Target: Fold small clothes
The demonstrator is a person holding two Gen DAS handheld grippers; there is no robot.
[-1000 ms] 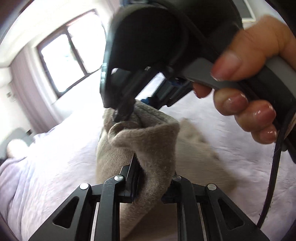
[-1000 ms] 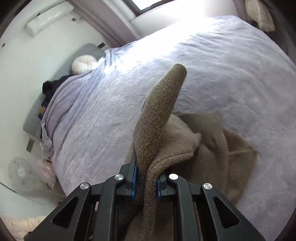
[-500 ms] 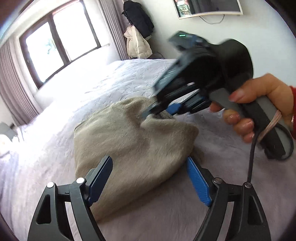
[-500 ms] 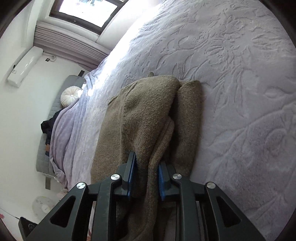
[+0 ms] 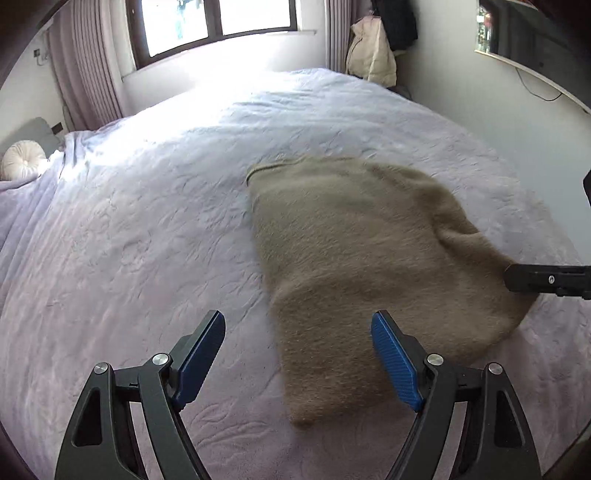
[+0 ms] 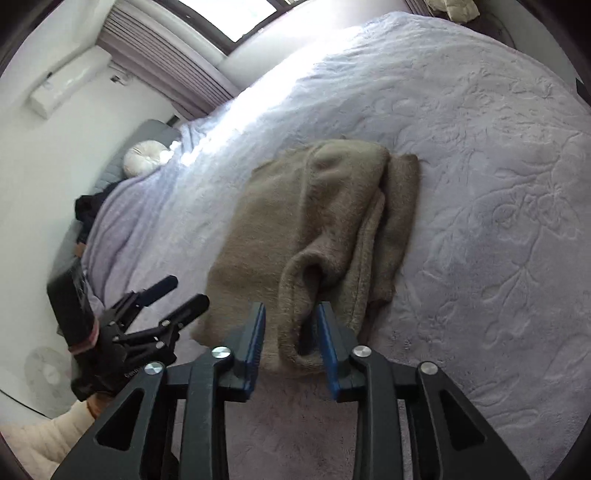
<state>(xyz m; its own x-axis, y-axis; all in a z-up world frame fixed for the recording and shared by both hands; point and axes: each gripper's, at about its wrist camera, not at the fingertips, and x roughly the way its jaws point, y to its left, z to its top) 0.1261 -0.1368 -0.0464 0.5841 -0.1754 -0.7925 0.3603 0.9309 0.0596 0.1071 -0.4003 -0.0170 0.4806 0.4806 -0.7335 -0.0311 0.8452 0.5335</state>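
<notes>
A small brown fuzzy garment (image 5: pixel 354 258) lies on the big bed (image 5: pixel 147 221), which has a pale purple cover. It looks like it is folded over once, with one layer on top of another. On its right side, a thick rolled edge (image 6: pixel 306 280) sticks up a bit.

The left hand-held gripper (image 5: pixel 297 354) hangs above the bed with its two blue fingers (image 5: pixel 391 358) wide apart. It holds nothing. The near end of the garment sits just ahead of it, a little to its right.

The right hand-held gripper (image 6: pixel 290 332) is down low at the near edge of the garment. Its fingers (image 6: pixel 255 332) are a little apart, one on each side of the rolled edge. I think they are loose and not pinching, but one finger may be touching the cloth.

The garment is longer than it is wide, and its long side runs away from the right hand-held gripper toward the window (image 5: pixel 218 14). The right one is the nearer of the two. So I think the next fold has to start from this near end, with the right one pinching the rolled edge and the left one helping from the side.

A round white pillow (image 6: pixel 144 158) sits far off at the head of the bed.
</notes>
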